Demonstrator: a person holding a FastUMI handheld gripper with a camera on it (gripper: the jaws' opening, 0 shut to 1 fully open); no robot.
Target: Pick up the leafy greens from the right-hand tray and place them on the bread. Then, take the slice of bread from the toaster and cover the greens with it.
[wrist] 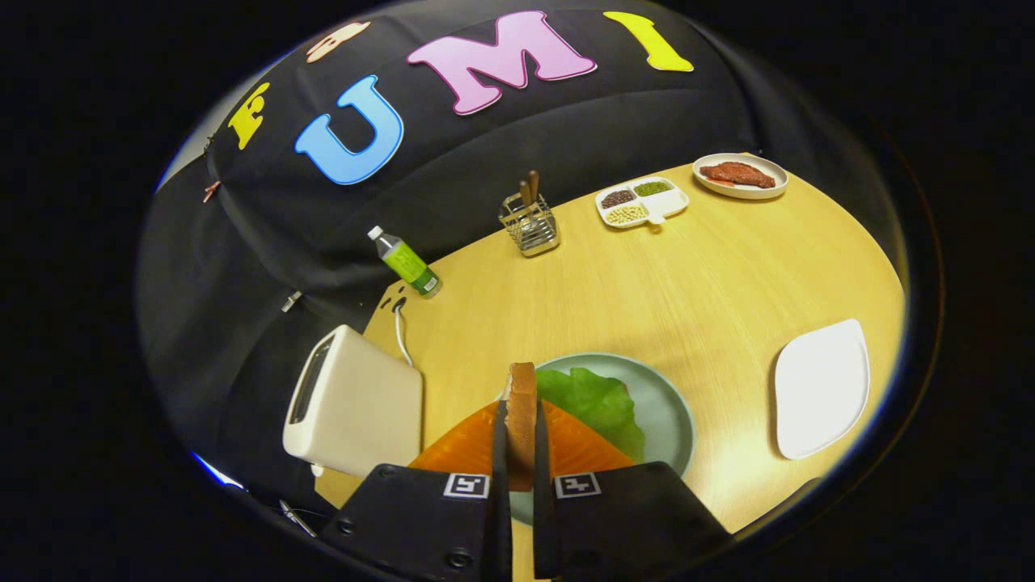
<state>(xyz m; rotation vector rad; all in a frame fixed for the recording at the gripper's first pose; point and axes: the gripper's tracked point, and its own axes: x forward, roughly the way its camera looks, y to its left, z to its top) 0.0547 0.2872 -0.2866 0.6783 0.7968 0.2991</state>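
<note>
Hand-held gripper clamped on bread slice, held edge-up above leafy greens; covering step underway; next: lay slice flat.

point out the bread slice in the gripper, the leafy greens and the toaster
bread slice [521, 420]: gripper view, on its crust edge, clamped upright between the fingers of the gripper [520, 453]
leafy greens [598, 400]: gripper view, middle of the leaf on the plate
toaster [364, 404]: gripper view, its white side wall

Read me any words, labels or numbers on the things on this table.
None can be read.
Bottle: green label, print too small to read.
Gripper, shut on the bread slice: two square black-and-white marker tags, patterns only, no words.
Toaster: no writing visible.
</note>
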